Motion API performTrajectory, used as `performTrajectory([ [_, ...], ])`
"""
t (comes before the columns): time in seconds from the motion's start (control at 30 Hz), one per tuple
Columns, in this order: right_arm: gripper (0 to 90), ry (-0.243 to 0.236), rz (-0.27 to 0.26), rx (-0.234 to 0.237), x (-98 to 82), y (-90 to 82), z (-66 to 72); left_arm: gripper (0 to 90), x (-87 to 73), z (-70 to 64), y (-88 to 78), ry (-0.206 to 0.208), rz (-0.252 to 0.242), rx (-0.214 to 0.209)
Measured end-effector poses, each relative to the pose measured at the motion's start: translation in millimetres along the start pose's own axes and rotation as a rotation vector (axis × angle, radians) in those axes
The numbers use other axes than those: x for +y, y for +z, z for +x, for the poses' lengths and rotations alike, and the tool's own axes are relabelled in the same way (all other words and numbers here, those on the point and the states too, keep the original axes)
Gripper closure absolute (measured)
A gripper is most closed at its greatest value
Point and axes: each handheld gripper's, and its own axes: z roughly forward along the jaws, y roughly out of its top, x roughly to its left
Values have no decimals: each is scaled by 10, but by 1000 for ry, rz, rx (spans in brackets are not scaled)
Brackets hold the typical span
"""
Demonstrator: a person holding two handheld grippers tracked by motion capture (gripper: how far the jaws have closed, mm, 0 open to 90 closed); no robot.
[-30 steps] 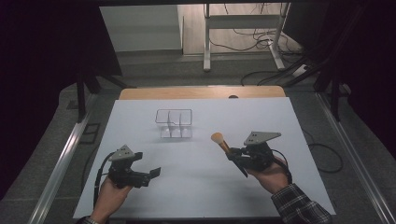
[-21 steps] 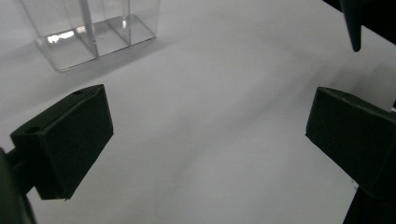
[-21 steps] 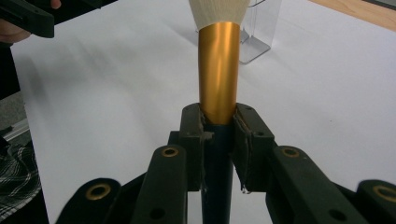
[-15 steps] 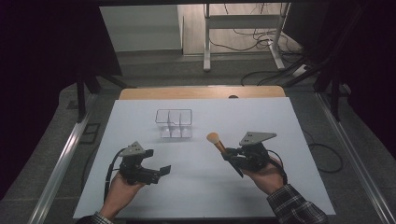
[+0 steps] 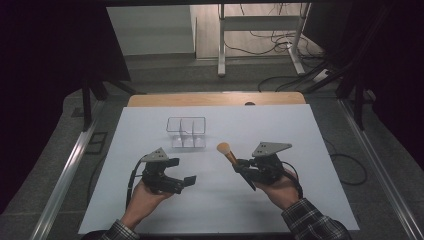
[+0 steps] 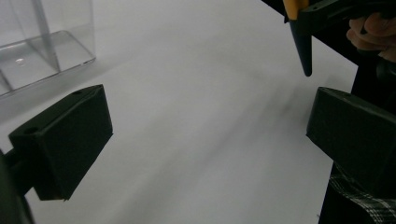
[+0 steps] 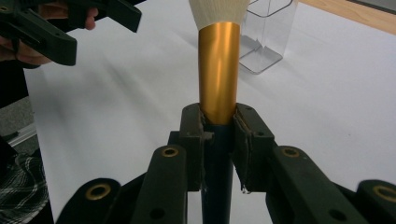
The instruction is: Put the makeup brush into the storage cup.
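Note:
A makeup brush (image 5: 225,149) with a pale head, gold ferrule and dark handle is tilted up off the white mat. My right gripper (image 5: 241,167) is shut on it where the ferrule meets the handle. The right gripper view shows the pads (image 7: 194,133) pressed against both sides of the brush (image 7: 219,70). My left gripper (image 5: 181,172) is held by a hand at the mat's near left, open, nothing between its jaws. In the left gripper view the brush's handle tip (image 6: 301,46) hangs at the top right. A clear divided organizer (image 5: 186,131) stands beyond both grippers.
The white mat (image 5: 300,135) covers the table, with a wooden edge (image 5: 215,98) at the far side. Metal rails run along both sides. The organizer's clear wall (image 6: 42,51) is at the upper left of the left gripper view, and the organizer (image 7: 268,37) is behind the brush in the right gripper view.
The left hand and its open gripper have moved right, toward the middle of the mat. The right gripper with the brush has stayed nearly in place.

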Motion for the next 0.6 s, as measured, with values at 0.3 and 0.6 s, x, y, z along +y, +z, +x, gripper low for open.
performTrajectory([
  [0.3,744,10,-13,21,11,42,50,0,75,20,85,-18,-40,-86],
  [0.6,743,7,-10,44,25,122,131,0,130,21,158,-37,-64,-144],
])
